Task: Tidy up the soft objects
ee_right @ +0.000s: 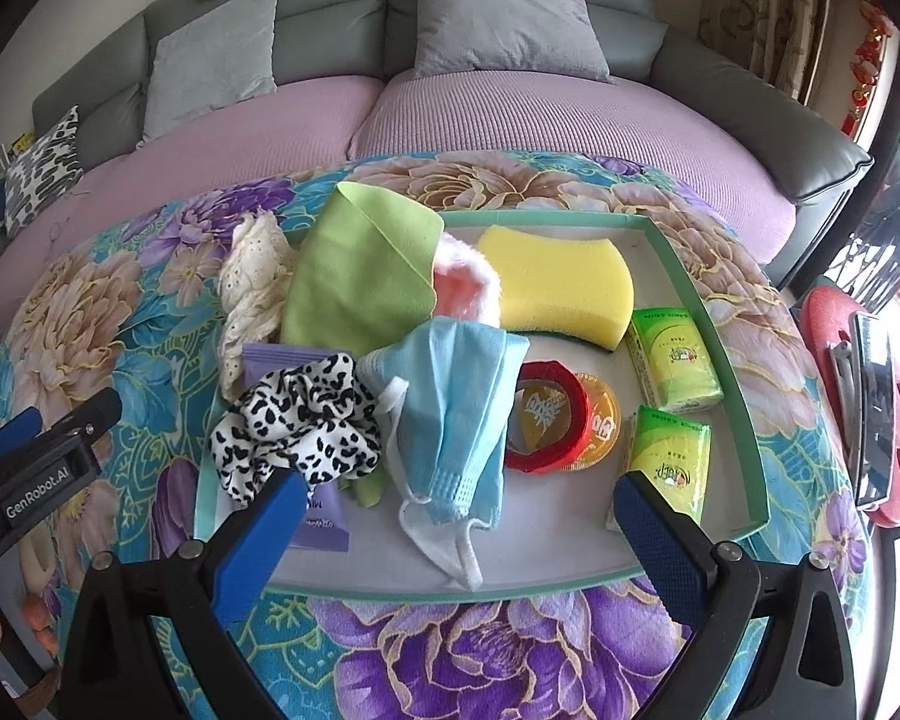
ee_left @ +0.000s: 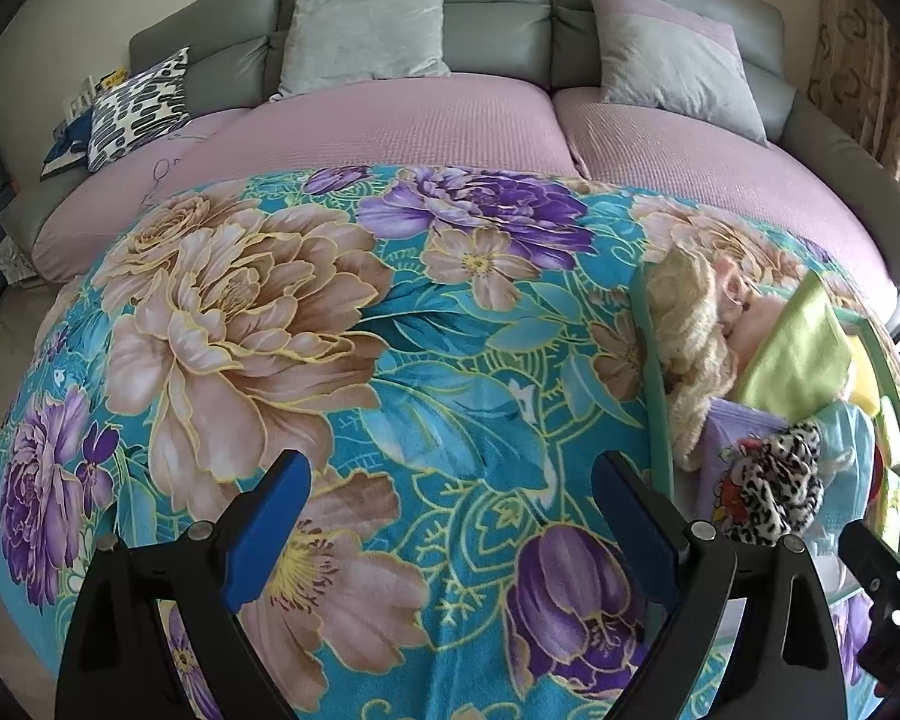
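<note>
Soft objects fill the shallow mint-green-rimmed tray (ee_right: 699,276) lying on the turquoise floral blanket (ee_left: 390,360): a lime-green folded cloth (ee_right: 360,276), a yellow curved sponge (ee_right: 561,285), a pale-blue pleated face mask (ee_right: 456,414), a black-and-white spotted fabric scrunchie (ee_right: 300,414), a cream knitted piece (ee_right: 252,282) and 2 green tissue packs (ee_right: 675,360).

Both grippers are empty, tongs spread wide. The right gripper (ee_right: 456,510) hovers over the tray's near edge, the mask lying between and just ahead of its blue pads (ee_right: 660,528). The left gripper (ee_left: 450,516) hangs over bare blanket beside the tray.

Judging by this, the mask is the likely next pick. Pinch its bunched middle, not a loose ear loop, and lift straight up so it clears the scrunchie and the red ring (ee_right: 555,420) touching it.
</note>
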`<state>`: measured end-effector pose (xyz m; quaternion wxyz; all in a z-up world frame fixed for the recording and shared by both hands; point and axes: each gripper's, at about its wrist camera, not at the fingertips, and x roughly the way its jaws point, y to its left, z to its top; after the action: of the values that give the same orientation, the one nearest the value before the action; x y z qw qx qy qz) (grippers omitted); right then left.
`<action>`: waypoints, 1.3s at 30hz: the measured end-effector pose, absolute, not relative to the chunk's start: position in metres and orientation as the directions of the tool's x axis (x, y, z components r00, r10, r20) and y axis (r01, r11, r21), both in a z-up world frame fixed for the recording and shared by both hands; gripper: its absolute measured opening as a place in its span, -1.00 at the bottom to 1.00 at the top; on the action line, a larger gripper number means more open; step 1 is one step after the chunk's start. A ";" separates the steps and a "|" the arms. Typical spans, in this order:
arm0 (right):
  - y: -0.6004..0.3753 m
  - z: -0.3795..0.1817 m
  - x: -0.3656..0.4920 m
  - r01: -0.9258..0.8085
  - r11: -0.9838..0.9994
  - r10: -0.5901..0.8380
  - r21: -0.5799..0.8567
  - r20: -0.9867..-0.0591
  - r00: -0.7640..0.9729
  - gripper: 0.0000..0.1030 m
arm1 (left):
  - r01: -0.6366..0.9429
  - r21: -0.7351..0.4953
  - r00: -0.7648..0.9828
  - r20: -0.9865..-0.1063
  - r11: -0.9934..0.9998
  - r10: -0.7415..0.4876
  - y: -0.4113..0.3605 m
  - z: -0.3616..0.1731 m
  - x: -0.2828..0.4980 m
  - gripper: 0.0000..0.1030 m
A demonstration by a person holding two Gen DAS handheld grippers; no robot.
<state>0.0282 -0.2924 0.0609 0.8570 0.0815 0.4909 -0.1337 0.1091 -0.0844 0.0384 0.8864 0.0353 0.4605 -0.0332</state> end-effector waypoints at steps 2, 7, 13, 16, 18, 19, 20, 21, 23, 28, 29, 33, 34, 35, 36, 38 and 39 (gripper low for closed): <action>-0.289 0.060 0.026 0.302 0.953 -0.147 0.004 -0.865 0.479 1.00 | 0.106 0.043 0.573 -0.819 0.993 -0.026 -0.089 0.040 0.107 0.84; -0.283 0.059 0.022 0.270 0.963 -0.125 -0.003 -0.892 0.435 1.00 | 0.112 0.094 0.598 -0.802 0.989 0.008 -0.095 0.044 0.095 0.84; -0.280 0.057 0.015 0.254 0.967 -0.116 -0.006 -0.901 0.418 1.00 | 0.066 0.155 0.600 -0.796 0.986 0.085 -0.090 0.041 0.085 0.84; -0.280 0.056 0.013 0.252 0.968 -0.113 -0.007 -0.904 0.412 1.00 | 0.061 0.173 0.594 -0.798 0.983 0.103 -0.087 0.038 0.081 0.84; -0.280 0.055 0.011 0.249 0.968 -0.109 -0.007 -0.911 0.399 1.00 | 0.061 0.171 0.585 -0.804 0.983 0.103 -0.084 0.036 0.078 0.84; -0.279 0.055 0.010 0.249 0.969 -0.108 -0.006 -0.911 0.397 1.00 | 0.062 0.170 0.583 -0.806 0.984 0.103 -0.083 0.036 0.077 0.84; -0.279 0.054 0.009 0.247 0.969 -0.103 -0.002 -0.913 0.395 1.00 | 0.063 0.171 0.580 -0.808 0.983 0.103 -0.082 0.035 0.076 0.84; -0.278 0.054 0.007 0.244 0.970 -0.096 0.003 -0.914 0.394 1.00 | 0.065 0.173 0.578 -0.809 0.983 0.105 -0.081 0.034 0.074 0.84; -0.276 0.054 0.005 0.239 0.971 -0.094 0.003 -0.915 0.393 1.00 | 0.070 0.175 0.575 -0.811 0.982 0.104 -0.080 0.033 0.071 0.84; -0.271 0.053 0.003 0.229 0.973 -0.094 -0.003 -0.916 0.389 1.00 | 0.083 0.183 0.564 -0.819 0.980 0.105 -0.079 0.029 0.064 0.84; -0.270 0.053 0.003 0.228 0.974 -0.096 -0.005 -0.917 0.388 1.00 | 0.085 0.185 0.561 -0.821 0.979 0.106 -0.079 0.028 0.063 0.84; -0.270 0.053 0.003 0.226 0.974 -0.094 -0.005 -0.916 0.389 1.00 | 0.085 0.194 0.548 -0.828 0.977 0.117 -0.076 0.024 0.061 0.84; -0.270 0.053 0.003 0.225 0.974 -0.094 -0.004 -0.916 0.389 1.00 | 0.083 0.194 0.545 -0.830 0.977 0.119 -0.075 0.023 0.061 0.84; -0.270 0.052 0.004 0.225 0.974 -0.092 -0.001 -0.916 0.390 1.00 | 0.081 0.194 0.544 -0.830 0.978 0.120 -0.075 0.022 0.061 0.84; -0.270 0.052 0.004 0.225 0.974 -0.089 0.001 -0.917 0.389 1.00 | 0.079 0.194 0.543 -0.831 0.978 0.121 -0.075 0.022 0.061 0.84; -0.270 0.050 0.004 0.225 0.974 -0.089 0.001 -0.918 0.386 1.00 | 0.078 0.194 0.540 -0.833 0.978 0.122 -0.074 0.020 0.062 0.84; -0.271 0.050 0.005 0.225 0.974 -0.089 0.000 -0.918 0.385 1.00 | 0.077 0.194 0.538 -0.834 0.978 0.123 -0.074 0.019 0.062 0.84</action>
<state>0.0049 -0.2706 0.0498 0.8300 0.0622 0.5462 -0.0946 0.0624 -0.0740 0.0194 0.8706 0.1043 0.4806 0.0133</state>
